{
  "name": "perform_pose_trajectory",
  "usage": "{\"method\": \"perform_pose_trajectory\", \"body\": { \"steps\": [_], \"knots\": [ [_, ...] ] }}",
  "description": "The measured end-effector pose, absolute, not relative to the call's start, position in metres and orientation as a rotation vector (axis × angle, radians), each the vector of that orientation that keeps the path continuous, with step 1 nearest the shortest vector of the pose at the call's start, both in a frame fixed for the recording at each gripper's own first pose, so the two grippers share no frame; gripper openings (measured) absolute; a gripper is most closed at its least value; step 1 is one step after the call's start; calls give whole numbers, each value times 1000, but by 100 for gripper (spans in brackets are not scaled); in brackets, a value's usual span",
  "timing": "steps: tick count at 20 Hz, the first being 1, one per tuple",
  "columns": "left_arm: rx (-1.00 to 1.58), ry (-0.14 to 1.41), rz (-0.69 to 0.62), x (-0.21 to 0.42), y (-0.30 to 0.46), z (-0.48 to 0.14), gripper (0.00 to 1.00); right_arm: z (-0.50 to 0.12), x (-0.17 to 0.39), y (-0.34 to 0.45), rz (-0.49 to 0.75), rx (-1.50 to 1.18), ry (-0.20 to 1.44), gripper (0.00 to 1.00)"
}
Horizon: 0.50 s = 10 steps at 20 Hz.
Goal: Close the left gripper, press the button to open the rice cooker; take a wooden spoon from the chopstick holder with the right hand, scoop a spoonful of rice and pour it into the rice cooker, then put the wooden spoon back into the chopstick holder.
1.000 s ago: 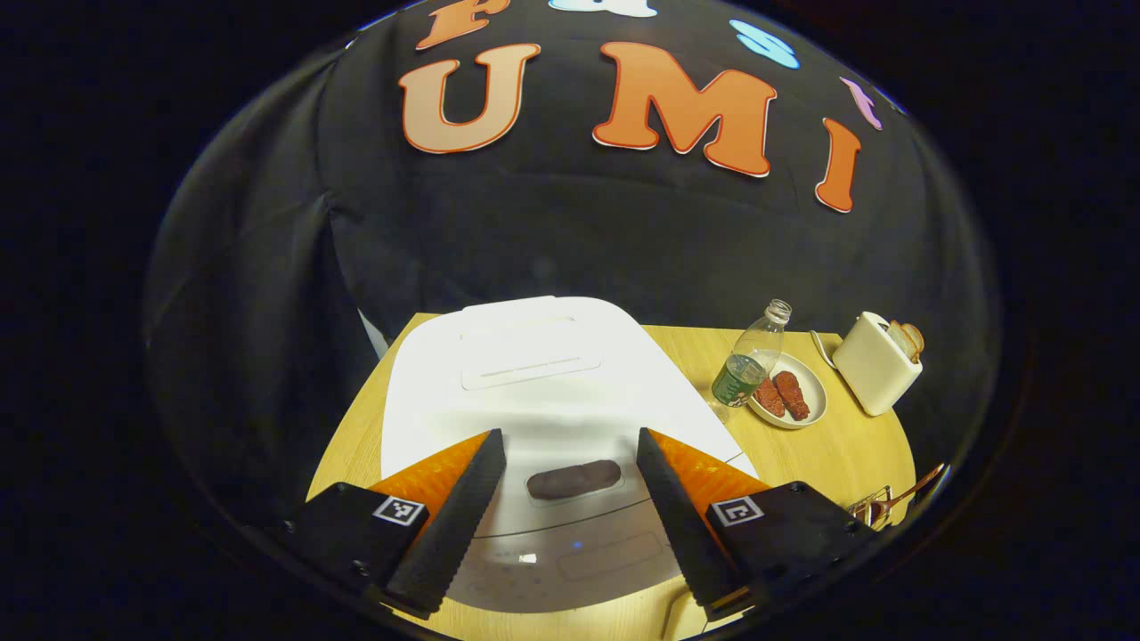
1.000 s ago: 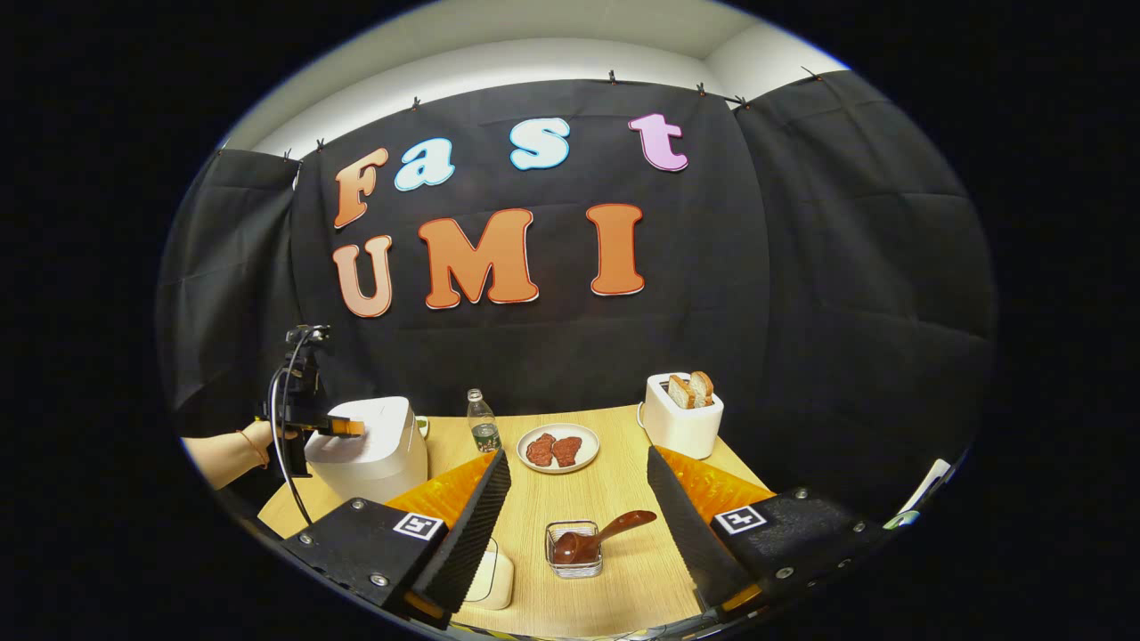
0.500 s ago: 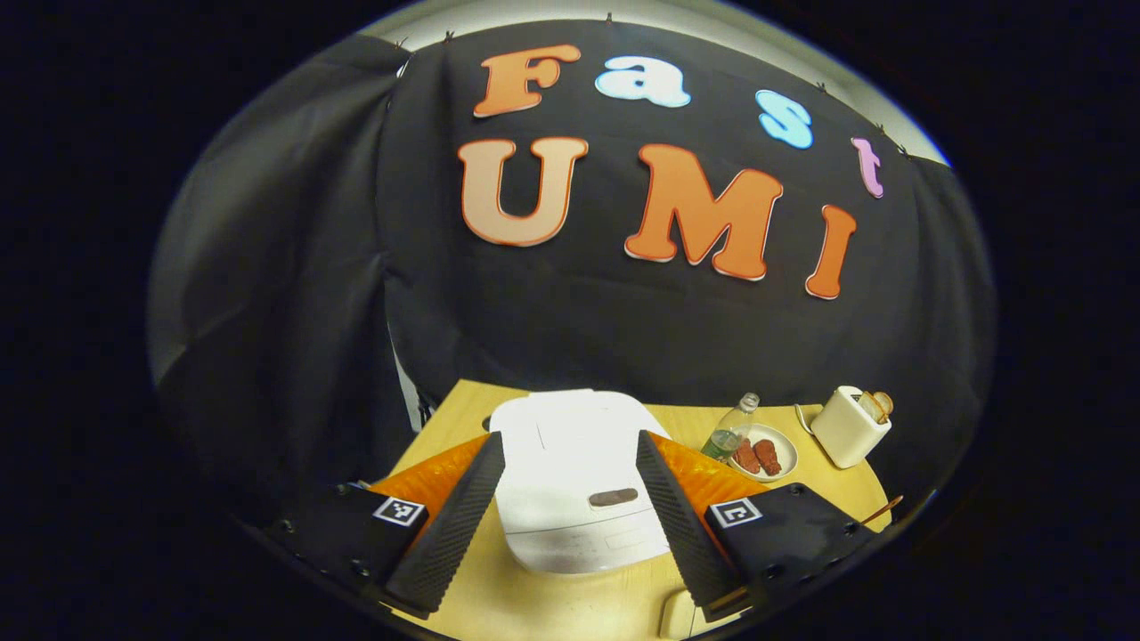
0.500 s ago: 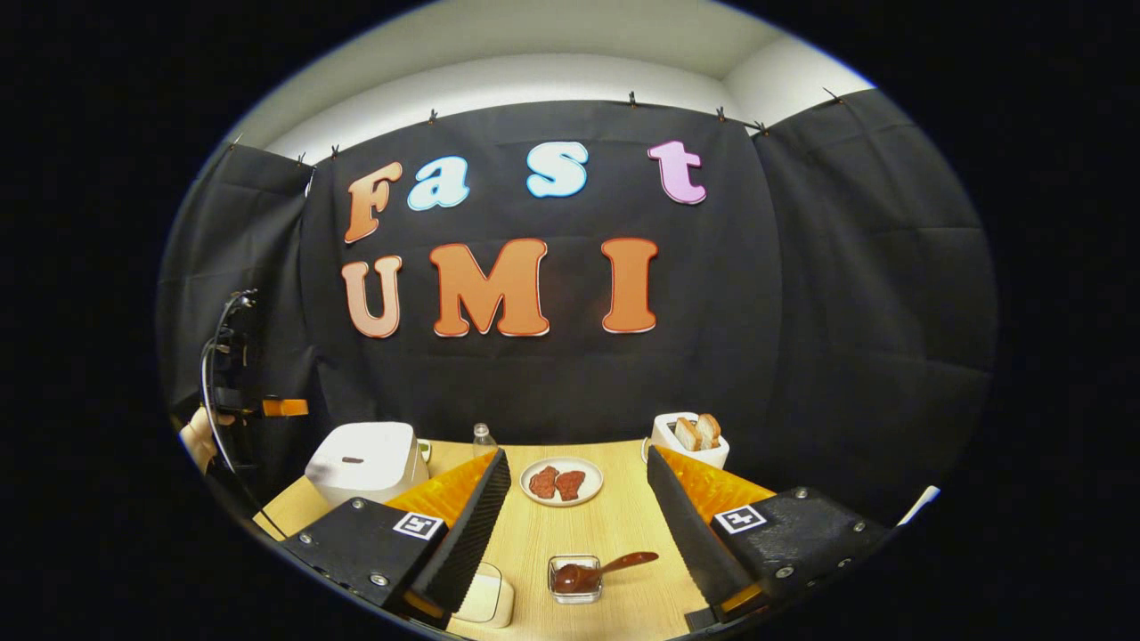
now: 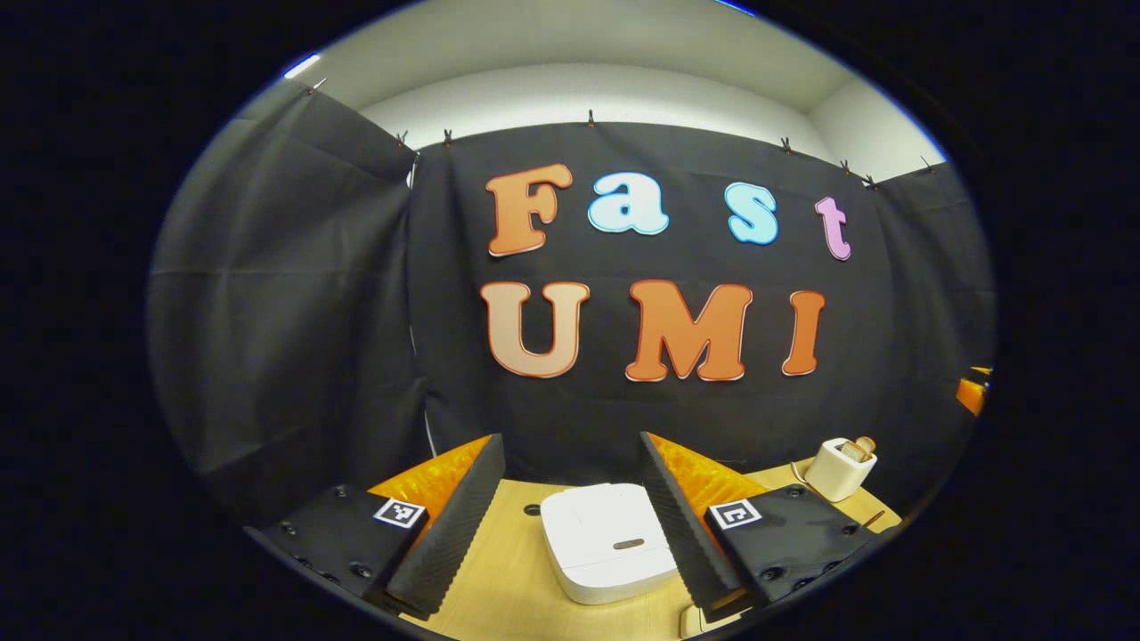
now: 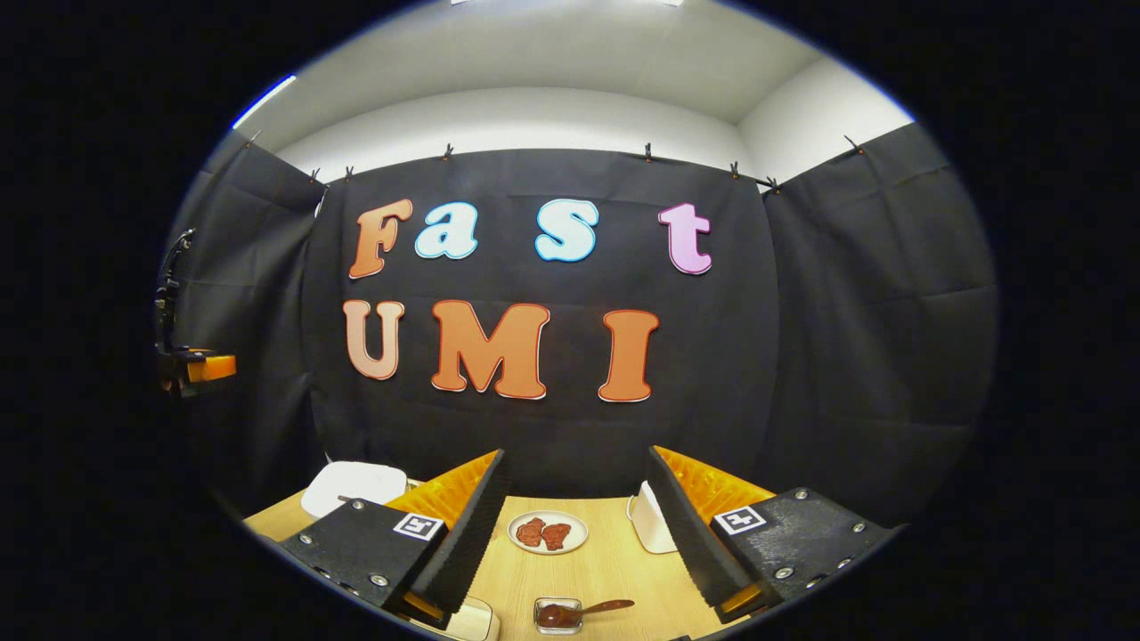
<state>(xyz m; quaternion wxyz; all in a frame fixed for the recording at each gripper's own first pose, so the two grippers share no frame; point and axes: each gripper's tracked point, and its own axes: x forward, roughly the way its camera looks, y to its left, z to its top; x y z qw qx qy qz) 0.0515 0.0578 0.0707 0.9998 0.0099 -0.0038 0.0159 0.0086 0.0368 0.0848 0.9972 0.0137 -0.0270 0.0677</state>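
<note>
The white rice cooker [image 5: 606,543] stands on the wooden table [image 5: 508,579] with its lid down and a dark button [image 5: 628,543] on the front. My left gripper [image 5: 570,441] hovers high above it, open and holding nothing. In the right gripper view the cooker [image 6: 352,485] sits at the far left. The wooden spoon [image 6: 588,611] lies in a small square holder [image 6: 557,616] at the near edge. My right gripper [image 6: 576,454] hangs open well above them. The left gripper [image 6: 191,365] floats high at the left.
A plate of meat [image 6: 547,532] sits mid-table. A white toaster [image 5: 842,467] with bread stands at the back right, partly behind a finger in the right gripper view [image 6: 648,521]. A small white container [image 6: 468,620] lies near the front edge.
Both grippers have risen and drawn back from the table, so the cooker and the holder look smaller and lower. The lid stays down. Both grippers remain open.
</note>
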Motion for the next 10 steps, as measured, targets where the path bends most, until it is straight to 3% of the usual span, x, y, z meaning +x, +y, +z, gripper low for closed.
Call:
{"method": "perform_pose_trajectory", "body": {
  "steps": [2, 3, 10],
  "knots": [
    [13, -40, 55, 36, 64, 76, 100, 84, 9, 36, 127, 29, -55, 95],
    [16, -43, 59, 31, 65, 77, 100, 82, 10, 35, 124, 29, -50, 100],
    [20, -53, 59, 32, 72, 76, 100, 77, 10, 37, 120, 31, -38, 95]
  ]
}}
